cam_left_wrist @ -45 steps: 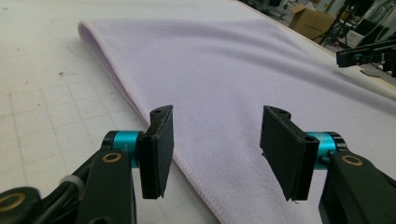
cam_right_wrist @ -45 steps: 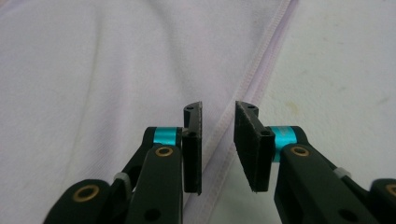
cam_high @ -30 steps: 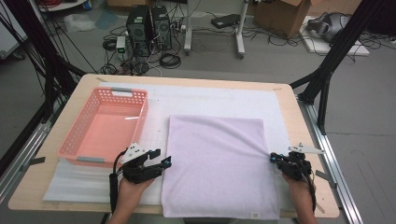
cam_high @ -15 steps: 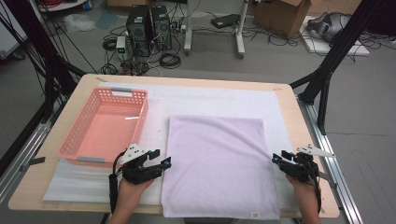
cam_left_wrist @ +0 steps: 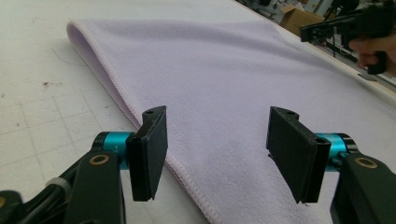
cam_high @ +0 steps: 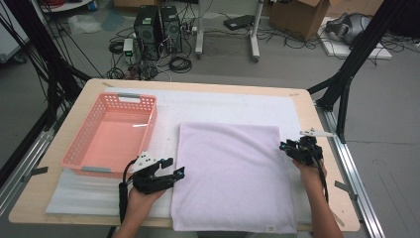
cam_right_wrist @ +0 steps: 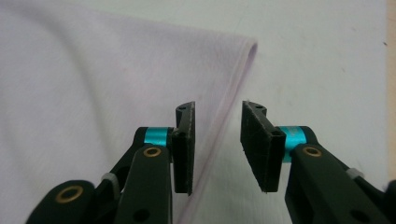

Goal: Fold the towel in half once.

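A lilac towel (cam_high: 233,176) is laid flat on the white mat (cam_high: 89,193) toward the near edge of the surface, already doubled over — its fold faces the far edge. The left gripper (cam_high: 173,174) is held at the towel's left hem, jaws spread wide astride it, nothing grasped. The right gripper (cam_high: 286,147) is poised at the right hem near the far corner, jaws parted more narrowly and also empty (the hem runs between them). Such placement suggests both side edges are about to be pinched for another fold. A pink basket (cam_high: 81,156) is set along the left edge.
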Tool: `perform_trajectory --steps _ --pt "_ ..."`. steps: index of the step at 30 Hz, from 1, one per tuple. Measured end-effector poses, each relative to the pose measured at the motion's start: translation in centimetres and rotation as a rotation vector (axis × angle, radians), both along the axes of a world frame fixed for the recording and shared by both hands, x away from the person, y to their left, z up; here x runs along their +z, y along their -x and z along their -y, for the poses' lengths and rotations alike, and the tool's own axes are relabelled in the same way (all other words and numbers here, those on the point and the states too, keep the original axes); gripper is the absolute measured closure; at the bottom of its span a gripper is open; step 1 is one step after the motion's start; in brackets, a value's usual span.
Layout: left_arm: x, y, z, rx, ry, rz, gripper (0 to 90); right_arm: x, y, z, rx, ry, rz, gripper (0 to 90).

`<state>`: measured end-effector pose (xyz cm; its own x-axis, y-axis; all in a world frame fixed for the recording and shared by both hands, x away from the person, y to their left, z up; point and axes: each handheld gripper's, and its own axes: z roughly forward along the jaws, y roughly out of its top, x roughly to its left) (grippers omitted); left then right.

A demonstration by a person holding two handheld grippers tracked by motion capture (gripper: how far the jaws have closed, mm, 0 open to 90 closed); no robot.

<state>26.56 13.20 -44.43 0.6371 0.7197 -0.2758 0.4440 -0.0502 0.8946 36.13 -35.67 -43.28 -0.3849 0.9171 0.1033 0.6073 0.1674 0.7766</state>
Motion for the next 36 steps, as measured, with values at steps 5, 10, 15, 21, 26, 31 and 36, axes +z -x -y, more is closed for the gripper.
perform_trajectory --steps 5,10,15,21,26,31,36 --pt "-0.1 -0.3 -0.1 0.001 0.008 -0.005 39.0 -0.4 -3.8 -0.4 -0.054 -0.016 -0.002 60.4" --pt "-0.3 -0.6 0.1 0.002 -0.006 -0.009 39.0 -1.4 -6.8 -0.8 -0.047 -0.032 -0.077 59.8" --pt "-0.4 -0.6 0.0 0.013 -0.012 -0.018 39.0 -1.4 -7.5 -0.8 -0.043 -0.002 -0.043 87.6" --pt "-0.4 -0.4 -0.3 0.028 -0.015 -0.020 39.0 -1.7 -7.7 -0.4 -0.147 0.047 0.009 87.8" --pt "-0.3 -0.2 -0.7 0.048 -0.025 -0.031 43.3 -1.1 -7.2 -0.7 -0.163 0.051 0.022 73.2" --pt "-0.2 -0.5 -0.5 0.060 -0.030 -0.052 53.4 1.2 -5.1 -0.4 -0.086 0.055 0.040 63.6" --pt "0.0 -1.2 -0.2 0.065 -0.038 -0.069 57.7 2.8 -0.8 -0.5 0.031 0.041 0.071 60.6"
